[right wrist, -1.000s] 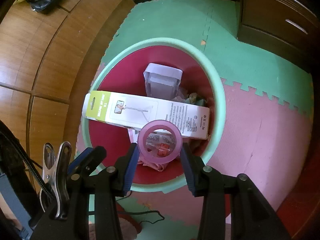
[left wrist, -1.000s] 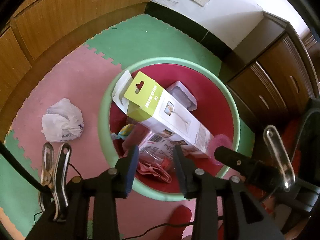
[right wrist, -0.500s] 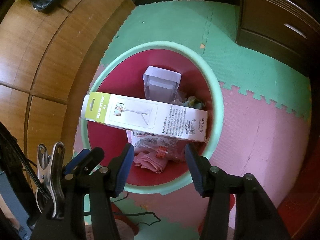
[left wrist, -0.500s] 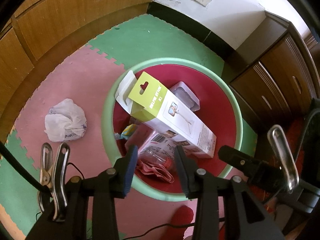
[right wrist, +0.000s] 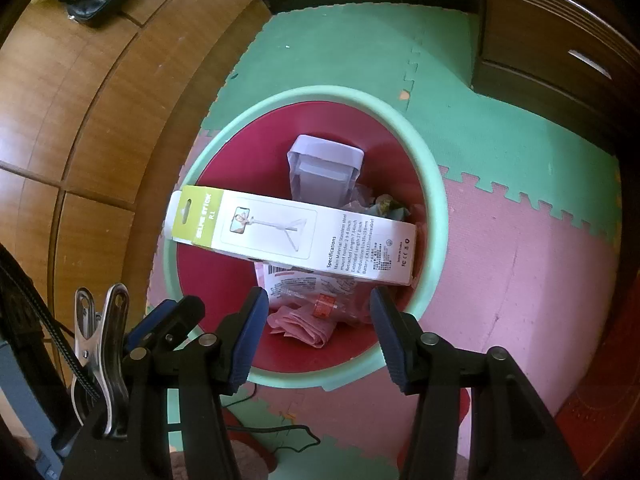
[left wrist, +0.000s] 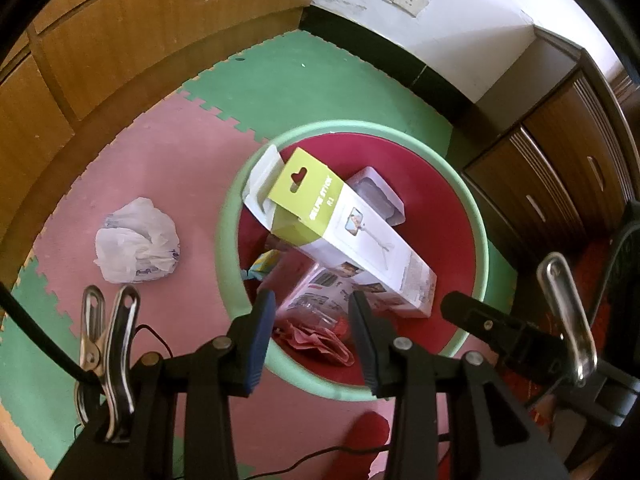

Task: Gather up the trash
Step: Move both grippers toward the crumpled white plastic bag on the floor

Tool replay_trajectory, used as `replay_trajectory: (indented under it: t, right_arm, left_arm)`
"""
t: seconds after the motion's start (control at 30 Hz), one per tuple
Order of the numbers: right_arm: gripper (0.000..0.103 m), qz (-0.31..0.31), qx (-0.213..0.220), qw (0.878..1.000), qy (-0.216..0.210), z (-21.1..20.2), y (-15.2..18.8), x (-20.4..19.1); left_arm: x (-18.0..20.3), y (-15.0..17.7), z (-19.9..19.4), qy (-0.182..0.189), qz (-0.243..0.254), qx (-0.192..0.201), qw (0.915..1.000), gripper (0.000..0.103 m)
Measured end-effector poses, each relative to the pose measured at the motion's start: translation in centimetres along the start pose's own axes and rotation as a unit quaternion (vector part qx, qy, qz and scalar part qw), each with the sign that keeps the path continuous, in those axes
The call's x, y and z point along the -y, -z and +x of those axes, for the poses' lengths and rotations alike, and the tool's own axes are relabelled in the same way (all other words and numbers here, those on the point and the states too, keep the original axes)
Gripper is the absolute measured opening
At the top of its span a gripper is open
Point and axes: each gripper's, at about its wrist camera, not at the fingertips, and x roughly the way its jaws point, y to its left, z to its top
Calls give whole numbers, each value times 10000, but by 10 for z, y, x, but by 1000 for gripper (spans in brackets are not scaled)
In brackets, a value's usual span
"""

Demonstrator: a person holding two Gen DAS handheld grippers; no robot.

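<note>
With both the right gripper (right wrist: 316,312) and left gripper (left wrist: 312,316) empty and apart above the bin (left wrist: 228,240), the right jaws having just opened, next grasp the crumpled bag (left wrist: 136,242) at left.

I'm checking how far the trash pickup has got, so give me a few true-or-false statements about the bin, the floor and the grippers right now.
1. The selfie-stick box lies flat on the floor beside the bin. False: it rests tilted inside the bin, one end up by the rim.
2. A crumpled white bag lies on the pink mat outside the bin. True.
3. The right gripper is clamped on a pink ring. False: its jaws have just been opening and nothing is between them.
4. The left gripper holds nothing. True.
5. The bin is empty. False: it holds the box, a white tray and wrappers.
</note>
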Motion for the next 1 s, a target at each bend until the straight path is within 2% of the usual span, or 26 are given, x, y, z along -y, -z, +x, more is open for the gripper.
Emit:
replay_trajectory:
  t: [0.2,0.47,1.0]
  right_arm:
    - [54,-49,110,9999,-36,-4,1,-8]
    - [54,-522,319,9981,-73,-12,4,-39]
    - [54,-973,536,9933,-314,-14,13,-92]
  left_arm:
    - [-7,-1,-8,-40,-49,82,9999,39]
    - [-18,-3,-17,-74,-154,156,9997,39]
    - [-63,-7,-47,-230,-484,368,9979,39]
